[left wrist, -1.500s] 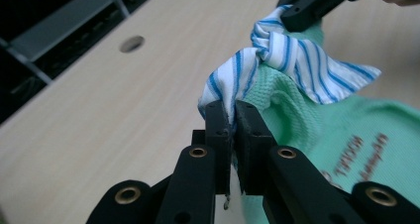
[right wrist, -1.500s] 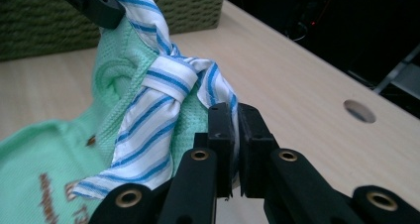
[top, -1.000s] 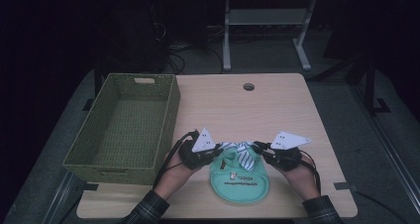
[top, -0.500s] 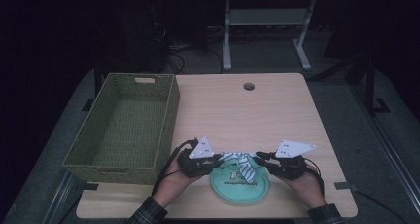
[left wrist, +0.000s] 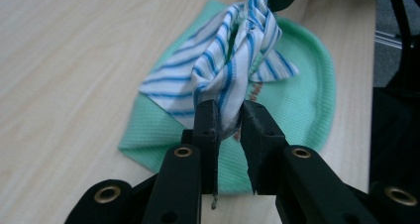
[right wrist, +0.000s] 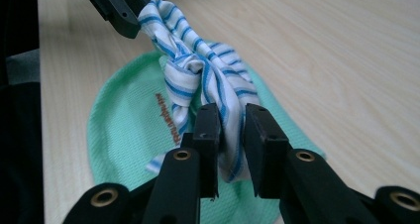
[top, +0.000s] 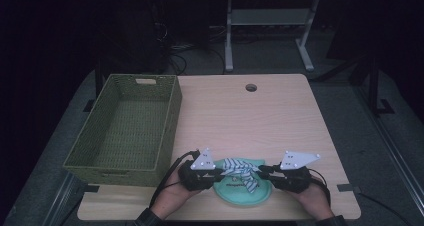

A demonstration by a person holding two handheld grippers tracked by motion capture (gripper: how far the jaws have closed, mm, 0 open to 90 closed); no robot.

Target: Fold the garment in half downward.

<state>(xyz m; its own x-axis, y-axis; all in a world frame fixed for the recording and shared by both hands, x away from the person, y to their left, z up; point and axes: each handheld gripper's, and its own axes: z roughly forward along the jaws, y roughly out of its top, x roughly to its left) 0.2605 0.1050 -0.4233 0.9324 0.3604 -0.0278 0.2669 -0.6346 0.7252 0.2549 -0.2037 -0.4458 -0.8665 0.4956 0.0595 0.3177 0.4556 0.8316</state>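
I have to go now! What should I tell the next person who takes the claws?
Left claw: clamped on one end of the blue-striped white cloth; its jaws have just eased open a little, cloth between them.
Right claw: clamped on the other end, jaws likewise just eased.
The striped cloth is bunched and twisted between the two claws, just above the green cloth, which lies flat at the near table edge.
The green wicker basket stands at the table's left with no cloth in it.
Done: striped cloth gathered up from both ends.
Left, probably: move both cloths into the basket.
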